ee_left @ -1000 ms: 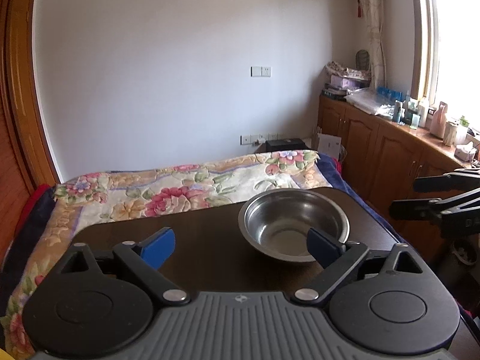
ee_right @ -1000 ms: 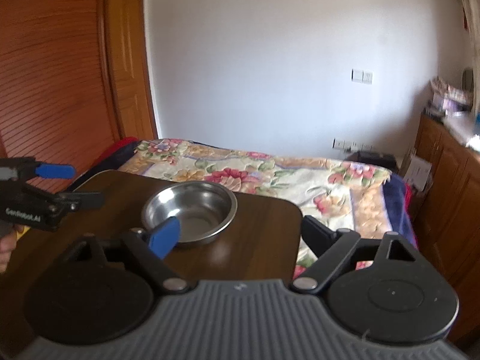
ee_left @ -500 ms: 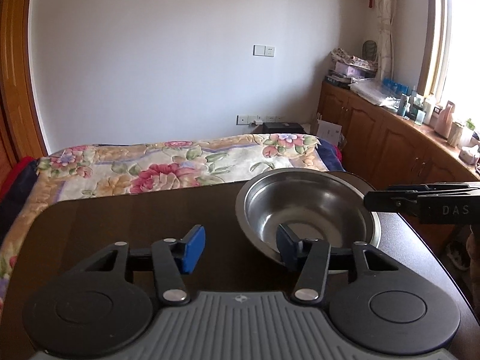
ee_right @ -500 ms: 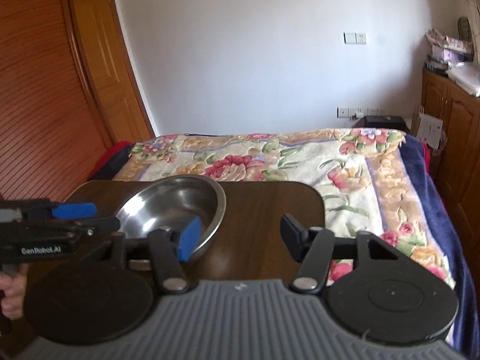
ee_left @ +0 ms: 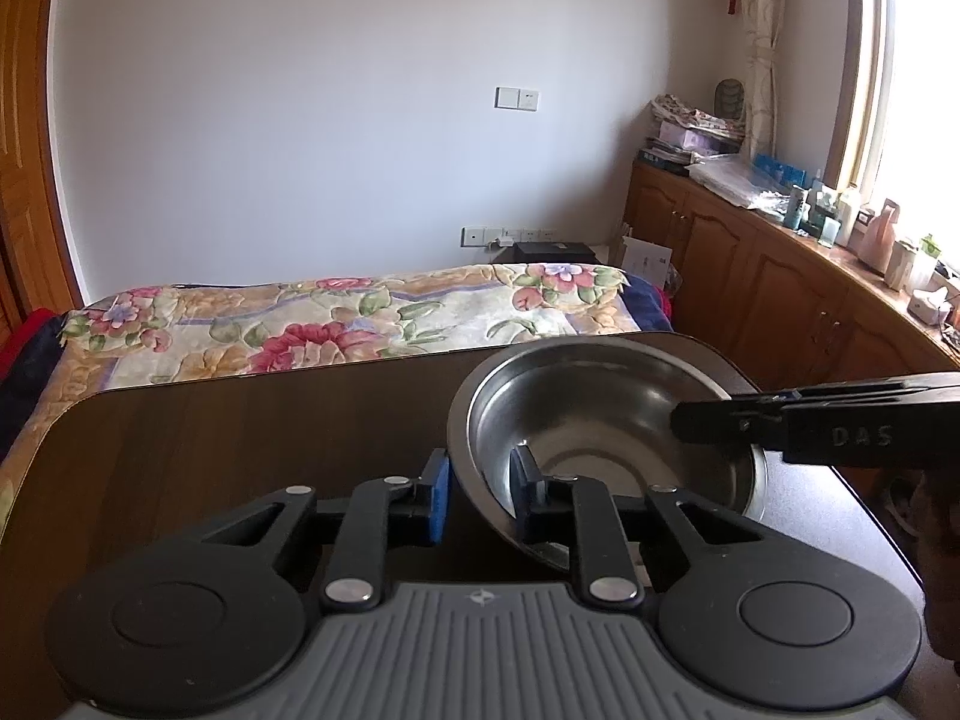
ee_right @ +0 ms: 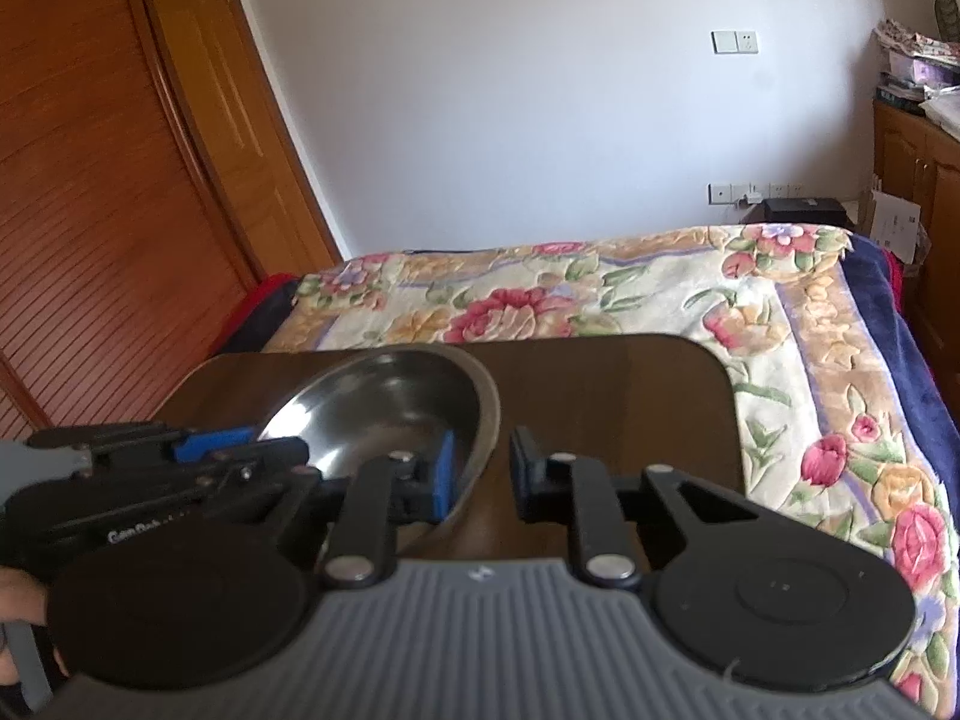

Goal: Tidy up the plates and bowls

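Note:
A steel bowl (ee_left: 606,414) rests on a dark wooden table (ee_left: 240,450). My left gripper (ee_left: 477,495) straddles the bowl's near-left rim, one blue pad outside and one dark pad inside, with a small gap still showing. My right gripper (ee_right: 483,471) straddles the same bowl (ee_right: 384,408) at its right rim, the blue pad inside and the dark pad outside, also not quite tight. Each gripper shows in the other's view, the right one (ee_left: 816,426) and the left one (ee_right: 180,468).
A bed with a floral blanket (ee_left: 336,324) lies just beyond the table's far edge. Wooden cabinets (ee_left: 768,288) with clutter on top run along the right wall. A wooden wardrobe (ee_right: 90,210) stands at the left.
Both grippers have moved in onto the bowl's rim from either side and have narrowed their jaws around it. The bowl looks nearer and larger.

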`<action>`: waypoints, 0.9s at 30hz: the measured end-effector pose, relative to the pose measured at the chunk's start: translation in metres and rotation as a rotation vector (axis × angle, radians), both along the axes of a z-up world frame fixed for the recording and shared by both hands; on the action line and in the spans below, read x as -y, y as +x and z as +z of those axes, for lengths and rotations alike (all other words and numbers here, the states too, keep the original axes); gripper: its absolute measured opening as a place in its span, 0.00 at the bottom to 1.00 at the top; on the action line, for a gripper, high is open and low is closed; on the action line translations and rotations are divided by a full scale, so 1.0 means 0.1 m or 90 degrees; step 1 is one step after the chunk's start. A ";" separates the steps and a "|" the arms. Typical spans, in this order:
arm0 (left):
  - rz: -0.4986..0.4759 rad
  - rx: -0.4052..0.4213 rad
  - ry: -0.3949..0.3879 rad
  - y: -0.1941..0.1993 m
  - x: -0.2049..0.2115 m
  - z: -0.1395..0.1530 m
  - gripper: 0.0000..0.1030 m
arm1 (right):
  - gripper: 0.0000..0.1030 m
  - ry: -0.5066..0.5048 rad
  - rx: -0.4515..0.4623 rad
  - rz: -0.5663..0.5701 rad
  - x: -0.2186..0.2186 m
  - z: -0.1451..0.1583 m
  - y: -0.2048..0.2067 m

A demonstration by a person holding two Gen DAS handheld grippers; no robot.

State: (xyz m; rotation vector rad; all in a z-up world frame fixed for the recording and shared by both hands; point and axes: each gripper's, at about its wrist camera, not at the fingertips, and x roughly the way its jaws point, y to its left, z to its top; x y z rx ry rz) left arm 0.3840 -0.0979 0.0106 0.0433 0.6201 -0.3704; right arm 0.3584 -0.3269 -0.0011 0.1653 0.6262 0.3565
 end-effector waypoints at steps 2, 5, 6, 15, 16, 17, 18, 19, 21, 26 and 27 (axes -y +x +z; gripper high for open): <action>0.001 -0.001 -0.003 -0.01 0.00 0.00 0.50 | 0.19 0.005 -0.007 0.003 0.00 -0.03 0.02; 0.001 -0.005 -0.001 -0.01 -0.02 0.01 0.49 | 0.18 0.013 -0.011 -0.002 0.00 -0.06 0.02; 0.002 -0.009 -0.001 -0.02 -0.02 0.02 0.49 | 0.17 0.017 -0.011 -0.004 0.00 -0.06 0.02; -0.003 -0.006 0.002 -0.28 -0.04 0.11 0.44 | 0.10 0.021 0.005 -0.019 0.03 0.02 -0.14; -0.005 -0.003 -0.001 -0.32 -0.05 0.14 0.44 | 0.09 0.019 0.008 -0.020 0.04 0.04 -0.17; -0.007 0.000 -0.003 -0.36 -0.05 0.17 0.44 | 0.09 0.018 0.011 -0.021 0.04 0.06 -0.20; -0.009 0.003 -0.003 -0.39 -0.05 0.20 0.44 | 0.09 0.017 0.014 -0.022 0.05 0.08 -0.23; -0.011 0.007 -0.004 -0.42 -0.06 0.23 0.44 | 0.09 0.016 0.016 -0.023 0.06 0.10 -0.27; -0.013 0.014 -0.007 -0.50 -0.06 0.31 0.44 | 0.09 0.017 0.023 -0.024 0.07 0.14 -0.32; -0.021 0.035 -0.009 -0.75 -0.08 0.49 0.44 | 0.09 0.019 0.044 -0.026 0.08 0.31 -0.53; -0.022 0.038 -0.009 -0.81 -0.08 0.53 0.44 | 0.09 0.017 0.049 -0.026 0.08 0.35 -0.57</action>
